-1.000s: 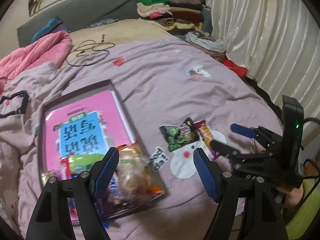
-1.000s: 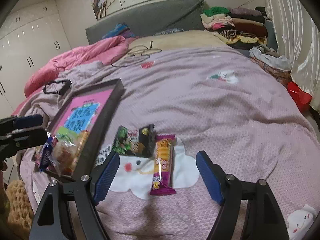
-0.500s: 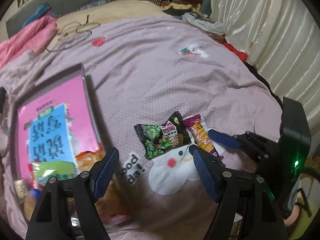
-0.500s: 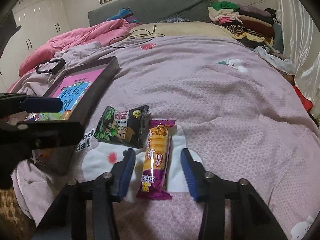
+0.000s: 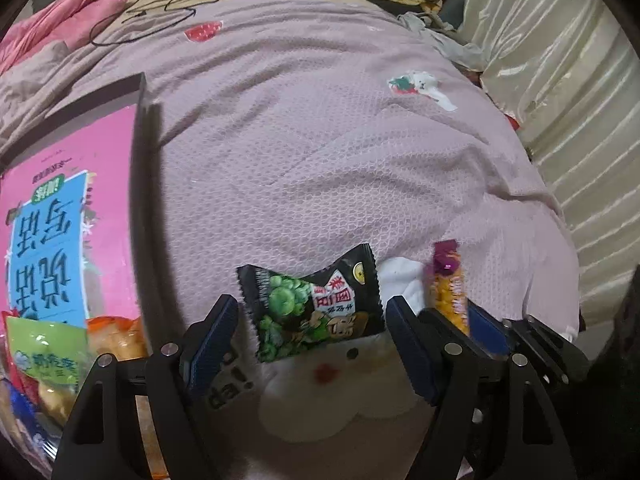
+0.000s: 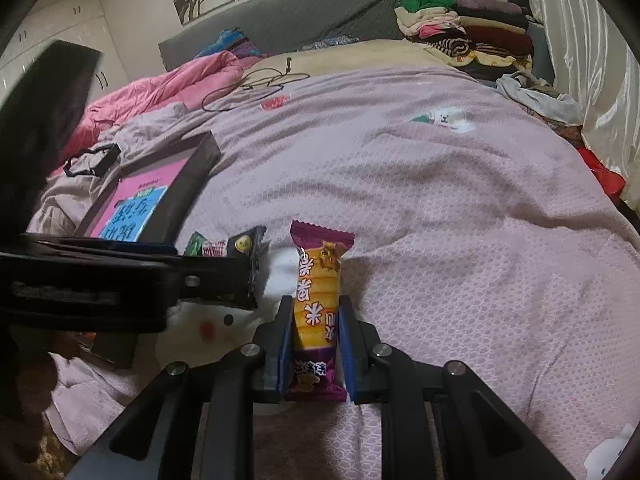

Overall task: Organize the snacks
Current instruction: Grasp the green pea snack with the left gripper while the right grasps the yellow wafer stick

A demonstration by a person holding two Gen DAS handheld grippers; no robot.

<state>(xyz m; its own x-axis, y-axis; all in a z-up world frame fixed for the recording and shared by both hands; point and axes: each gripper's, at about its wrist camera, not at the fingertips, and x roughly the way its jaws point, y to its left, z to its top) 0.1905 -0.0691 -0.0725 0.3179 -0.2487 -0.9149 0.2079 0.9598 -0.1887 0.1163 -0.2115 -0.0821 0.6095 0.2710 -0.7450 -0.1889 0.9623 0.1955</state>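
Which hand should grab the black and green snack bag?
The left. Its open left gripper already straddles the green pea packet, while the right gripper is shut on the purple snack bar.

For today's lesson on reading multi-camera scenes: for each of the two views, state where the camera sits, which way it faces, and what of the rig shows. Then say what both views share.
Left wrist: on the left gripper, open, facing the green-and-black snack packet on the bedspread.
Right wrist: on the right gripper, shut on the purple-and-orange snack bar, facing the headboard.
Shared: both snacks, the tray, each other's gripper.
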